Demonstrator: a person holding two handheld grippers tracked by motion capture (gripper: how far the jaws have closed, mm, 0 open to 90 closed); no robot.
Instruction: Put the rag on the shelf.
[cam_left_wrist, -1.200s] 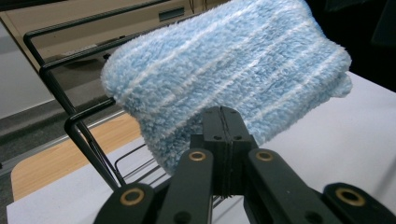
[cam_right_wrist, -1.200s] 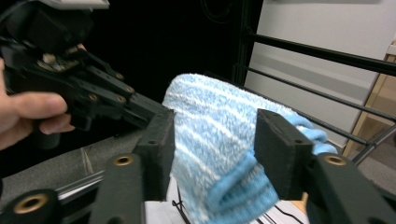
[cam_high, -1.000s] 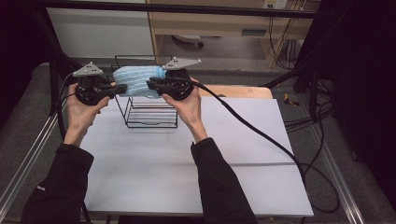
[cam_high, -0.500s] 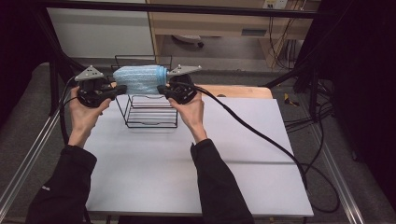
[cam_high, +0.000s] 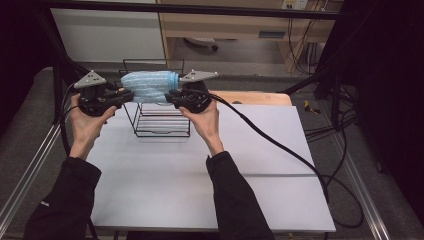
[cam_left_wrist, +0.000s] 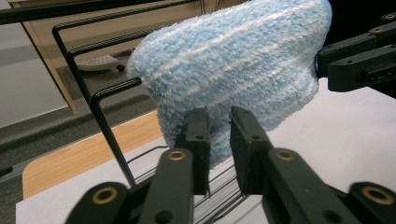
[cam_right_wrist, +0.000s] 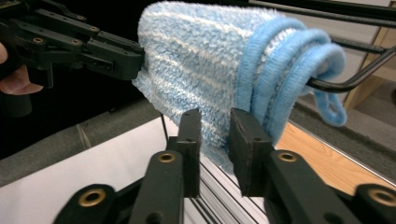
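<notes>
A folded light-blue towel (cam_high: 148, 86) with pale stripes hangs over the top bar of a black wire rack (cam_high: 161, 125) at the back left of the white table (cam_high: 200, 180). My left gripper (cam_high: 125, 96) is shut on the towel's lower left edge. My right gripper (cam_high: 171, 96) is shut on its lower right edge. In the left gripper view the towel (cam_left_wrist: 233, 70) sits between the jaws of the left gripper (cam_left_wrist: 215, 116), with the rack bars (cam_left_wrist: 93, 88) to the left. In the right gripper view the towel's folded hems (cam_right_wrist: 280, 70) drape over a bar (cam_right_wrist: 348, 81), and the right gripper (cam_right_wrist: 214, 119) pinches the cloth.
A wooden board (cam_high: 260, 97) lies along the table's back edge. The right gripper's black cable (cam_high: 280, 145) trails across the table to the right. Metal frame rails (cam_high: 30, 170) run along both sides. A pale cabinet (cam_high: 110, 35) stands behind.
The towel has straightened and now lies level across the rack's top. Both hands have shifted slightly outward and down, stretching it.
</notes>
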